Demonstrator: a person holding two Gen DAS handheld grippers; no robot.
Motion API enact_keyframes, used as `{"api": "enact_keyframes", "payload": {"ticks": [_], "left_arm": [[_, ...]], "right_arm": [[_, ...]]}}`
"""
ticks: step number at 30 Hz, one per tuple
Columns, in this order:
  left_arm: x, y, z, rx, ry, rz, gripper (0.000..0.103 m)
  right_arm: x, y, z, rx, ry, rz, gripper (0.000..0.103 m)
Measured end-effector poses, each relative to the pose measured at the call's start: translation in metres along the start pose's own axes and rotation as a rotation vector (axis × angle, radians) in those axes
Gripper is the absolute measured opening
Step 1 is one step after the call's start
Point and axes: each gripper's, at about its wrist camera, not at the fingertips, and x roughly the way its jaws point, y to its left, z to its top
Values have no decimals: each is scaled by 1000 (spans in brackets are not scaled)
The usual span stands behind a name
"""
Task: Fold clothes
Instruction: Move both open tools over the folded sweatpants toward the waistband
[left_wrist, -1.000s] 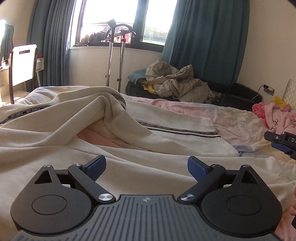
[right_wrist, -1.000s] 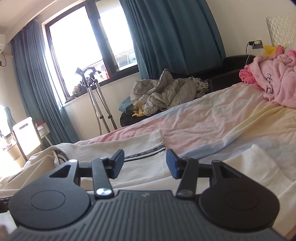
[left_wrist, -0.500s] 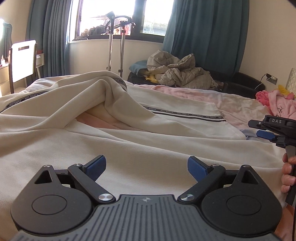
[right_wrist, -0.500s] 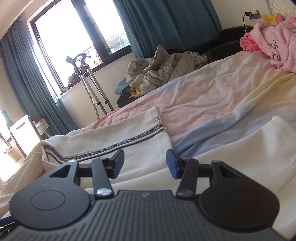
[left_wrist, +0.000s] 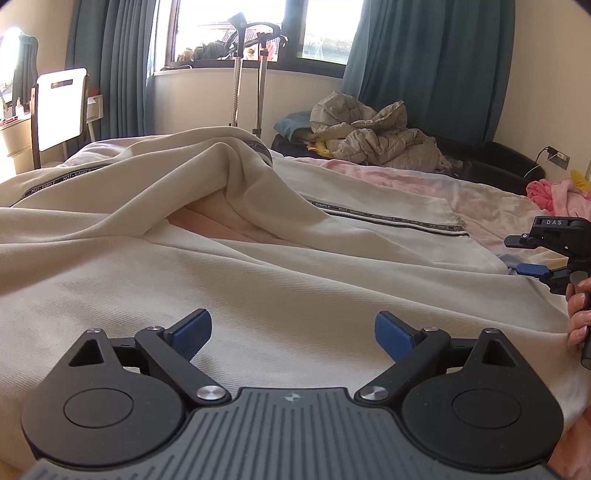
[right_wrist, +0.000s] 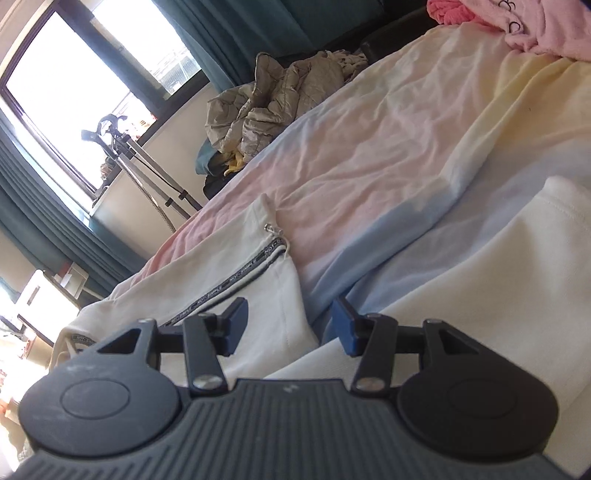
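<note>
Bedsheet (right_wrist: 388, 140) under cream garment (left_wrist: 295, 280); stripe (left_wrist: 388, 218) reads "NOT SIMPLE".

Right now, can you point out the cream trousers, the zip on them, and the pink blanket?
cream trousers (left_wrist: 295, 280): left wrist view, flat front cloth.
zip (right_wrist: 271, 229): right wrist view, metal pull at the hem.
pink blanket (right_wrist: 546, 26): right wrist view, crumpled heap.

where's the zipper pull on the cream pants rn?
Right wrist view, left of centre: the zipper pull lies at the end of the striped tape, at the pant hem where it meets the pink sheet.

Bed (right_wrist: 388, 122) (pastel sheet) carries cream garment (left_wrist: 258, 280), pink clothes (right_wrist: 546, 26).
</note>
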Motion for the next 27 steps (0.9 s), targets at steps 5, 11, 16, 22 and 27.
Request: {"api": "enact_keyframes", "payload": {"ticks": [5, 11, 16, 22, 27], "left_arm": [[11, -4, -2, 17, 20, -2, 96], [29, -15, -7, 109, 31, 28, 96], [39, -18, -8, 152, 40, 31, 96], [42, -17, -11, 148, 48, 15, 96], [42, -16, -11, 137, 51, 8, 96]], "right_arm": [[24, -7, 8, 0, 56, -17, 52], [39, 0, 5, -59, 120, 43, 53], [44, 7, 2, -83, 187, 175, 53], [47, 9, -4, 7, 237, 315, 52], [51, 10, -16, -23, 168, 170, 41]]}}
